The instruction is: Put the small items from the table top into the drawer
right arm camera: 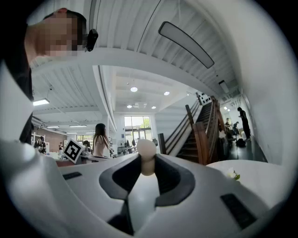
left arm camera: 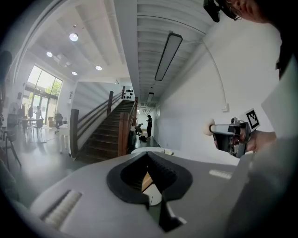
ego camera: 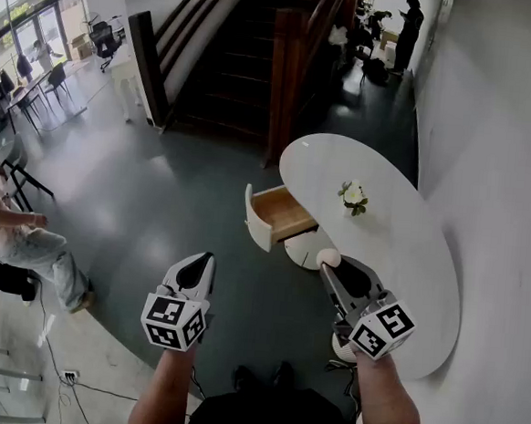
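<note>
My right gripper (ego camera: 328, 266) is shut on a small cream round item (ego camera: 328, 256) and holds it in the air just off the near left edge of the white oval table (ego camera: 409, 254). In the right gripper view the item (right arm camera: 146, 151) sits pinched between the dark pads, its rounded top poking above them. An open wooden drawer (ego camera: 282, 215) juts out from the table's left side, beyond the item. My left gripper (ego camera: 208, 260) hangs over the floor left of the drawer, jaws together with nothing in them. A white flower (ego camera: 353, 197) lies on the table top.
A dark wooden staircase (ego camera: 245, 59) rises beyond the table. The white wall (ego camera: 500, 134) runs along the right. The table's round white foot (ego camera: 307, 248) shows under the drawer. A person (ego camera: 25, 238) is at the left, another (ego camera: 410, 30) far down the corridor.
</note>
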